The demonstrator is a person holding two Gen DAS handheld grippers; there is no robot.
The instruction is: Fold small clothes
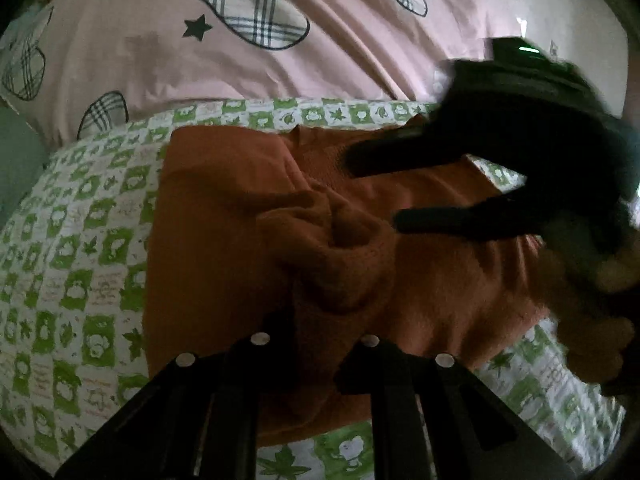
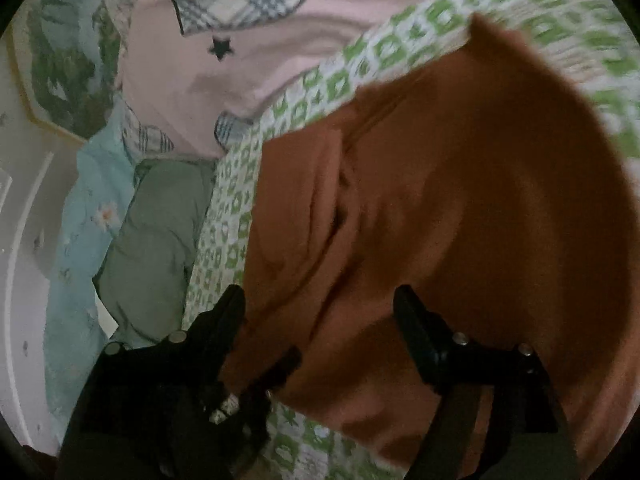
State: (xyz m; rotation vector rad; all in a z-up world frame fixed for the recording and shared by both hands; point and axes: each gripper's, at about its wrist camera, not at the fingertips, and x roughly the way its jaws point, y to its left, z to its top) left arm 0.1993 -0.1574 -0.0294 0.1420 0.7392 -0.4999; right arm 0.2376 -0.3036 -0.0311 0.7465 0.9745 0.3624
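A small rust-orange garment point(image 1: 224, 216) lies spread on a green-and-white checked sheet point(image 1: 80, 240), bunched into a fold near its middle point(image 1: 340, 232). My left gripper point(image 1: 316, 344) is low at the garment's near edge, fingers close together with orange cloth between them. My right gripper point(image 1: 372, 192) reaches in from the right over the garment, its two fingers apart and empty. In the right wrist view the garment point(image 2: 460, 200) fills the frame, my right gripper point(image 2: 320, 300) stands open over it, and the left gripper point(image 2: 256, 384) pinches its lower edge.
A pink quilt with plaid hearts point(image 1: 280, 52) lies behind the sheet. A green cushion point(image 2: 160, 232) and a light blue flowered cloth point(image 2: 88, 216) lie to the left. My hand point(image 1: 592, 312) shows at the right.
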